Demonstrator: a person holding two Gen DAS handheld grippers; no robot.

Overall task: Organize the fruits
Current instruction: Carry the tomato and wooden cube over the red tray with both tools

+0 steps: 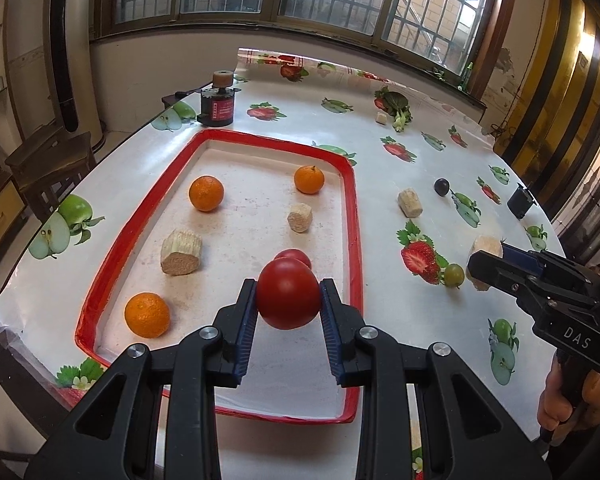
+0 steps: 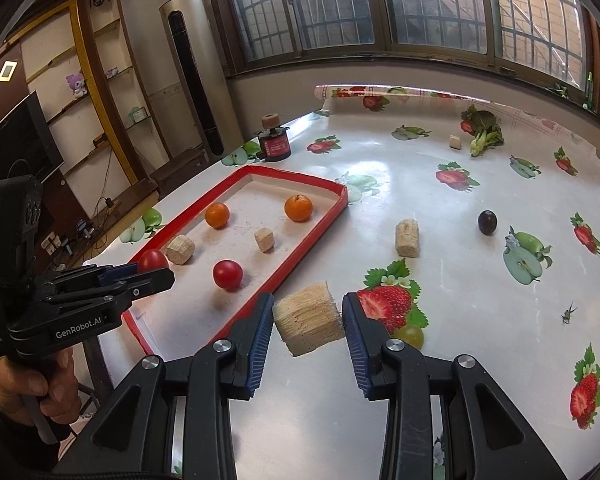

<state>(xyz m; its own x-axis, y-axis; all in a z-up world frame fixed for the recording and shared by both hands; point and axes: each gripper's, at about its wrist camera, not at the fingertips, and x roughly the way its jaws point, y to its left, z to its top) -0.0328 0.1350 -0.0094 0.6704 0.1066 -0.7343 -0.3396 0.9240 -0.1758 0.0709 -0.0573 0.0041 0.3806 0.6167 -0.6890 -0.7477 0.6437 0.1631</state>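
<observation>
Two loads hanging at the red tray's near end

The left hand-held gripper [image 1: 288, 300] is clamping a smooth, round red tomato [image 1: 288, 294] over the red-rimmed tray [image 1: 350, 216], whose long axis is running toward twelve o'clock; the right hand-held gripper [image 2: 306, 320] is pinching a fibrous, stubby wooden block [image 2: 308, 322] above the glossy table [image 2: 440, 208], the tray lying at ten o'clock. Farther in, oranges [image 1: 206, 193] are sitting.

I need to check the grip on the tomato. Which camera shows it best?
The left wrist view: the tomato sits close and central, squeezed between both pads of the left tool, above the red tray. The right wrist view shows only the tomato's top peeking over that tool from the side.
</observation>
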